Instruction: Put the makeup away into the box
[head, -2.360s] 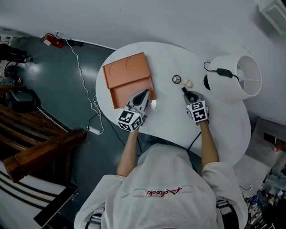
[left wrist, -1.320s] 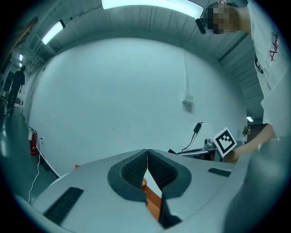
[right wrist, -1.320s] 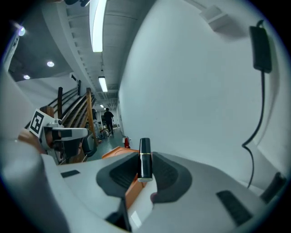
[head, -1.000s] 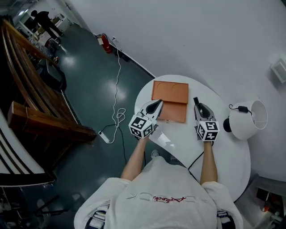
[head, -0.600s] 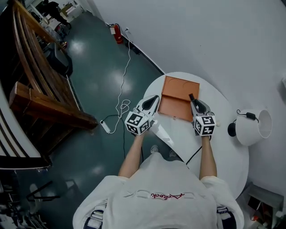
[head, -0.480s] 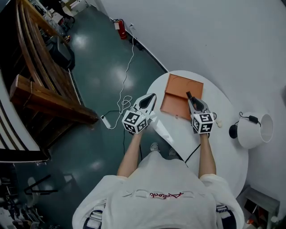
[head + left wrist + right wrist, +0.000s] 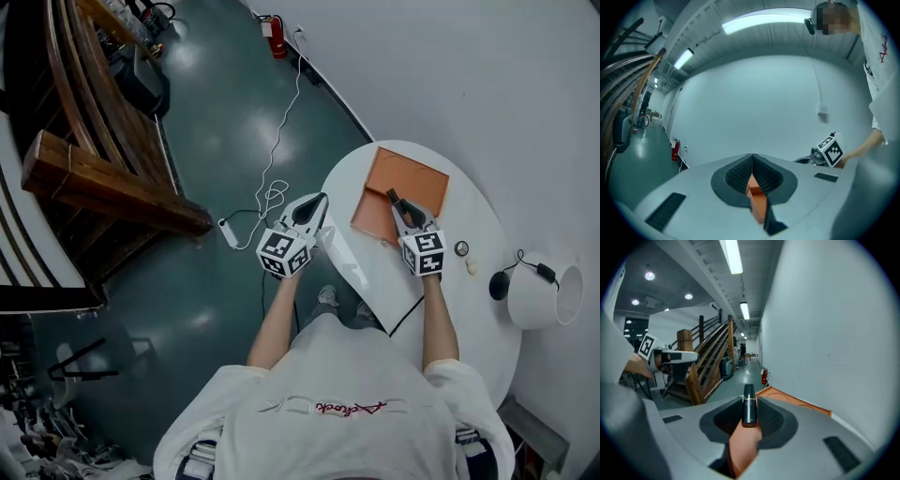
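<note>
glossy lipstick tube (image 7: 749, 408), matt box (image 7: 417, 178) (table (image 7: 469, 309) smooth, faintly shiny).

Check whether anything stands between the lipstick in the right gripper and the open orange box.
Nothing visible does. The lipstick, held in the right gripper, is right at the orange box, with no object between them.

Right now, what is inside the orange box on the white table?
The far half of the orange box shows only bare orange, no makeup. The right hand-held gripper, shut on a black tube, covers part of the near half; that part cannot be checked.
</note>
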Tool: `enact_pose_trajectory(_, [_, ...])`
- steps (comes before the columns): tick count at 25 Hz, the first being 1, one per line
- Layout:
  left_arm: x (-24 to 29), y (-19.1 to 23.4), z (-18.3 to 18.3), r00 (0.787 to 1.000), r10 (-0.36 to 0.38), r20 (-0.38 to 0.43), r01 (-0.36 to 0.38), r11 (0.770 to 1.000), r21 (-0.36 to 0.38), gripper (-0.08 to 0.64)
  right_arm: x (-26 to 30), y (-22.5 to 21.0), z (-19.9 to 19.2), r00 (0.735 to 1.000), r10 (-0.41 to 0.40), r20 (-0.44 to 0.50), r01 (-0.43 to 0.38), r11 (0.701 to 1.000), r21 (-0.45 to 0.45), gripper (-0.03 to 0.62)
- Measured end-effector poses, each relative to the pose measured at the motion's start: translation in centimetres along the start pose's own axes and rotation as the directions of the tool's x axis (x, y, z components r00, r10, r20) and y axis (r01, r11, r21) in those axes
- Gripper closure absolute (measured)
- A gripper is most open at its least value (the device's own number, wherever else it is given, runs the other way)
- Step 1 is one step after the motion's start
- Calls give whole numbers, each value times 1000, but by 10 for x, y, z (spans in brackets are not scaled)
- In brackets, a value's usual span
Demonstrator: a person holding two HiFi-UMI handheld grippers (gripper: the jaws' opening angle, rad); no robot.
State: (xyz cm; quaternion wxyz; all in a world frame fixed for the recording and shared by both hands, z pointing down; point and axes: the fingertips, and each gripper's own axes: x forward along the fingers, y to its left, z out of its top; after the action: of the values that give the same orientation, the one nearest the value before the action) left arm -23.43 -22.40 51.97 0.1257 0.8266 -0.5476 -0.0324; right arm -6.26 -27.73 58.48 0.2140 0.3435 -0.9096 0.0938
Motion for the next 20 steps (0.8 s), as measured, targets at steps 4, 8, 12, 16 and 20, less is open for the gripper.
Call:
enact_pose_trajectory(4, [7, 3, -13, 1000, -7, -22, 6, 1000, -20, 549, 13, 11, -29, 989, 59, -132, -84, 978, -193, 486])
enact_pose_trajectory(8, [13, 7, -29, 999, -12, -45, 10, 999, -43, 551, 26, 23, -68, 948, 118, -296, -233, 890, -391, 486])
enact_pose_trajectory(12, [15, 10, -44, 998, -14, -67, 9, 998, -64, 551, 36, 26, -99, 901, 151, -407, -340, 828, -447, 486])
enact_pose_trajectory(16, [11, 15, -55, 996, -6, -84, -1, 997, -77, 549, 45, 26, -112, 879, 182, -440, -370, 843, -390, 486])
enact_pose_trajectory(20, [6, 19, -59, 996, 6, -89, -14, 996, -86, 551, 56, 26, -124, 855, 205, -477, -399, 847, -351, 486])
